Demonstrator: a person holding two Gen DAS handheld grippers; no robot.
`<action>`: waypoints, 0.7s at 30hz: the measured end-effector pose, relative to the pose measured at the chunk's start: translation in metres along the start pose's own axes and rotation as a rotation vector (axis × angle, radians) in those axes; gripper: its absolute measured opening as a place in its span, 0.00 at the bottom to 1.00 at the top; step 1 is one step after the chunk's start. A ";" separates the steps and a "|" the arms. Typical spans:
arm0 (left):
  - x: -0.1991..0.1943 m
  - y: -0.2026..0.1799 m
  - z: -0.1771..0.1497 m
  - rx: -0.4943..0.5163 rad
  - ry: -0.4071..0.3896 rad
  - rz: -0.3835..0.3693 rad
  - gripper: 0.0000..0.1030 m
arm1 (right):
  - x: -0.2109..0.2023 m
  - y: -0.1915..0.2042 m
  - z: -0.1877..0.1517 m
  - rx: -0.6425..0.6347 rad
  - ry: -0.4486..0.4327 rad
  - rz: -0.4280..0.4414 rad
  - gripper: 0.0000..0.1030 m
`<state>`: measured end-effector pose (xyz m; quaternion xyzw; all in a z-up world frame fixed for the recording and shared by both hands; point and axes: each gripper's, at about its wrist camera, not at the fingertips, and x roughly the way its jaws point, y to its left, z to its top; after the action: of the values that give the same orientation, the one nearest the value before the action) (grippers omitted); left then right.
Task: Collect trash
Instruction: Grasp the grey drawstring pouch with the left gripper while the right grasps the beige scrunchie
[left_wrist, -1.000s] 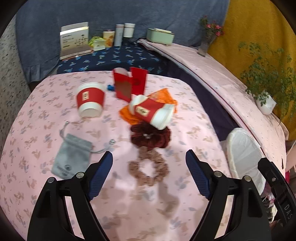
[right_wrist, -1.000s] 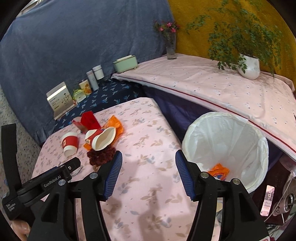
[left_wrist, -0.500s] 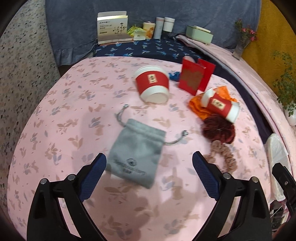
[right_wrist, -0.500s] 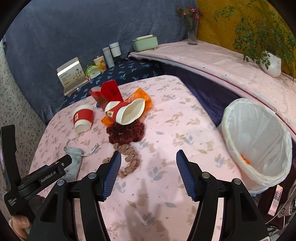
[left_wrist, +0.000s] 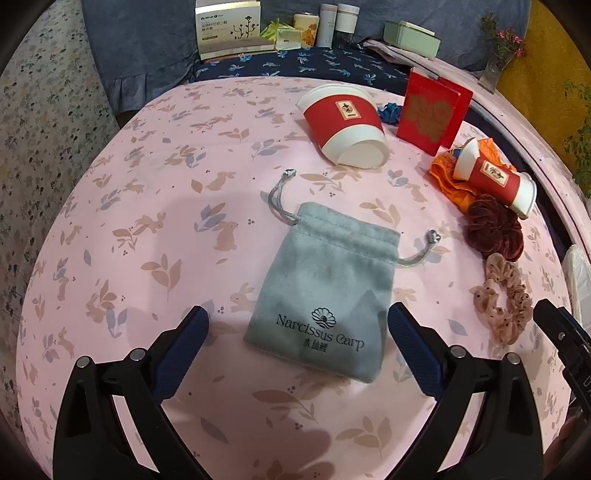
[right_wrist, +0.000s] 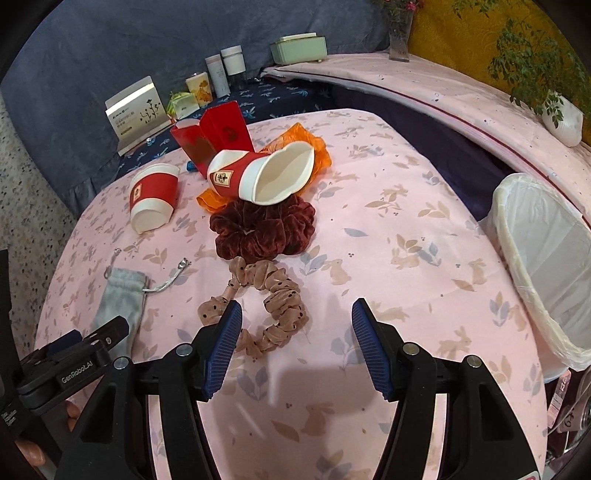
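Note:
My left gripper (left_wrist: 295, 339) is open and empty, its jaws on either side of the near end of a grey drawstring pouch (left_wrist: 325, 291) lying flat. Two red-and-white paper cups lie on the pink cloth: one upside down (left_wrist: 345, 123), one on its side (left_wrist: 495, 179) over an orange wrapper (left_wrist: 448, 181). My right gripper (right_wrist: 295, 347) is open and empty above a tan scrunchie (right_wrist: 266, 295). Beyond it lie the tipped cup (right_wrist: 262, 173) and the other cup (right_wrist: 153, 195). A white-lined trash bin (right_wrist: 546, 266) stands at the table's right edge.
A dark red scrunchie (right_wrist: 264, 230) lies between the tan one and the tipped cup. A red card box (left_wrist: 430, 110) stands behind the cups. Boxes and jars (right_wrist: 221, 74) line the back shelf; a potted plant (right_wrist: 561, 118) sits on the right ledge.
My left gripper swung left and dropped closer until the grey pouch lies between its jaws. My right gripper swung left from the bin to over the tan scrunchie. Both stayed open.

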<state>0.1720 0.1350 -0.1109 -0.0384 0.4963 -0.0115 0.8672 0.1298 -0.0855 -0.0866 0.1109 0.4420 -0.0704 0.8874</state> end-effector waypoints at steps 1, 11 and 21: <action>0.002 0.000 0.000 0.000 0.004 0.000 0.91 | 0.003 0.001 0.001 -0.001 0.004 -0.002 0.58; 0.011 -0.017 0.001 0.055 0.000 0.006 0.91 | 0.029 0.007 -0.002 -0.012 0.052 -0.009 0.58; 0.007 -0.025 -0.002 0.105 -0.036 0.018 0.55 | 0.028 0.012 -0.008 -0.060 0.046 -0.022 0.24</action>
<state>0.1744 0.1099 -0.1162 0.0113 0.4796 -0.0291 0.8769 0.1430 -0.0724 -0.1119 0.0807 0.4654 -0.0642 0.8791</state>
